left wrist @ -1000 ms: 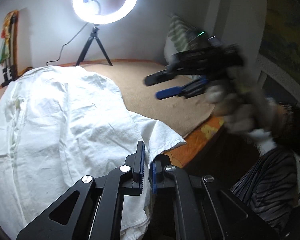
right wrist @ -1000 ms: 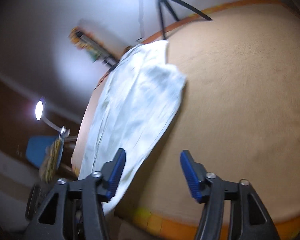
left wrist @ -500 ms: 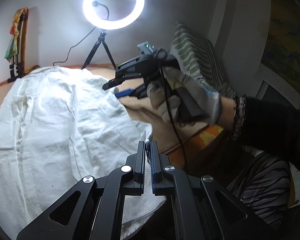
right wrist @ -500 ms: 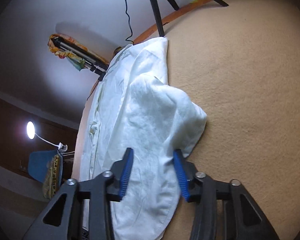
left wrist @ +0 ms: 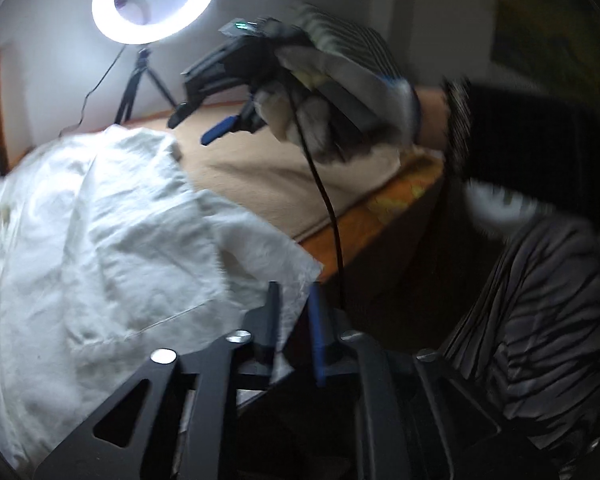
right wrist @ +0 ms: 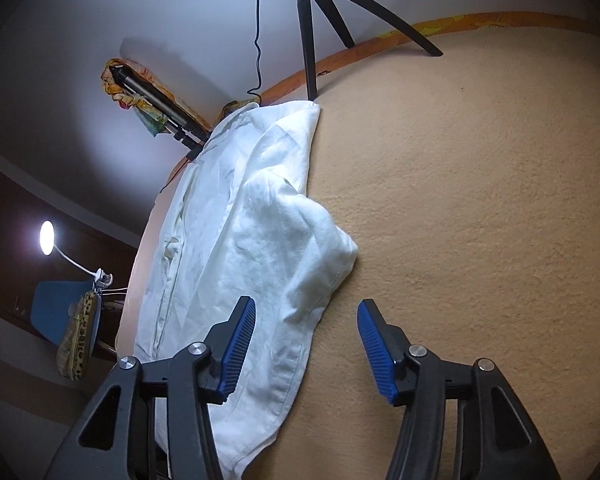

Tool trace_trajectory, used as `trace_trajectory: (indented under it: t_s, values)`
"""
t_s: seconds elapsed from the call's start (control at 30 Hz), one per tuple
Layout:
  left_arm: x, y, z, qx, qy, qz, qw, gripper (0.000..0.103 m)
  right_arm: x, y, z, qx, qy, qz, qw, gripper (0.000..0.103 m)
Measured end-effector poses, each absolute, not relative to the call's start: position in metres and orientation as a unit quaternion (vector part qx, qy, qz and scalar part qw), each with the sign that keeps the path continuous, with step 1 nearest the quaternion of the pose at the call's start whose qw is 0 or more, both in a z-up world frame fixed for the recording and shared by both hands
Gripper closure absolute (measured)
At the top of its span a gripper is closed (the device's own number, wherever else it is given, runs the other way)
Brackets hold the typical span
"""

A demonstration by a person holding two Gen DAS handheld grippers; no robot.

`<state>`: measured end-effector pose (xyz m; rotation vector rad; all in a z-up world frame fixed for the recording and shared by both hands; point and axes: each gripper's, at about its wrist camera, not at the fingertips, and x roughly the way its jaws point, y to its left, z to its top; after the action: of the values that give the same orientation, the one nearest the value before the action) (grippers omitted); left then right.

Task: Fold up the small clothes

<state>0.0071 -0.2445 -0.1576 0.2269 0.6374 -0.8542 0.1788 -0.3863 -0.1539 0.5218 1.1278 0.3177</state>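
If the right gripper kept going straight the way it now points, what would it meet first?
Probably the tan carpet-like surface, just beside the edge of the crumpled white cotton garment. The right gripper is open and empty; depth is unclear.

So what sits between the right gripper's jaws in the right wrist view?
The right wrist view shows the right gripper open: white garment edge on one side, bare beige blanket on the other.

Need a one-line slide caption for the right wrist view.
Right gripper, jaws just reopened and empty, above the folded edge of a white garment on a tan blanket.
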Motion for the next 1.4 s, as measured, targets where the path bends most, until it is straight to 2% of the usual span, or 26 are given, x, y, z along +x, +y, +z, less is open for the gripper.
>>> trace_trajectory:
  t_s: [0.07,0.33,0.43,0.67,0.7,0.73,0.8,0.9,1.03,1.23,1.3,1.37,1.4]
  values:
    - [-0.001,-0.254,-0.159,0.141,0.282,-0.396,0.862,0.056,0.180,-0.394,-0.151,0.247,0.523,0.148,0.803,0.045]
    - [0.011,-0.290,-0.175,0.209,0.279,-0.361,0.865,0.054,0.183,-0.414,-0.142,0.247,0.512,0.150,0.809,0.044]
    - [0.012,-0.288,-0.172,0.206,0.276,-0.367,0.864,0.053,0.185,-0.415,-0.143,0.238,0.515,0.154,0.809,0.043]
    - [0.018,-0.280,-0.167,0.186,0.287,-0.350,0.872,0.063,0.194,-0.405,-0.150,0.234,0.517,0.164,0.807,0.043]
    - [0.018,-0.280,-0.167,0.185,0.290,-0.348,0.872,0.071,0.195,-0.402,-0.151,0.230,0.518,0.165,0.807,0.044]
    - [0.019,-0.280,-0.167,0.184,0.292,-0.351,0.870,0.075,0.197,-0.399,-0.153,0.226,0.520,0.166,0.807,0.043]
    - [0.018,-0.281,-0.167,0.187,0.295,-0.359,0.866,0.095,0.200,-0.394,-0.157,0.222,0.524,0.167,0.805,0.043]
    - [0.022,-0.276,-0.163,0.162,0.304,-0.365,0.865,0.097,0.204,-0.390,-0.162,0.224,0.525,0.163,0.804,0.042]
    - [0.029,-0.249,-0.144,0.070,0.322,-0.361,0.873,0.098,0.207,-0.388,-0.168,0.239,0.520,0.157,0.805,0.035]
    - [0.025,-0.217,-0.116,0.009,0.306,-0.340,0.889,0.098,0.215,-0.381,-0.181,0.265,0.519,0.155,0.798,0.035]
    - [0.022,-0.211,-0.112,0.002,0.302,-0.336,0.892,0.098,0.219,-0.372,-0.181,0.259,0.516,0.158,0.801,0.039]
    - [0.022,-0.207,-0.112,-0.001,0.303,-0.336,0.892,0.098,0.223,-0.363,-0.186,0.263,0.527,0.167,0.791,0.064]
    - [0.021,-0.206,-0.113,-0.002,0.302,-0.334,0.893,0.098,0.225,-0.357,-0.188,0.260,0.533,0.166,0.788,0.069]
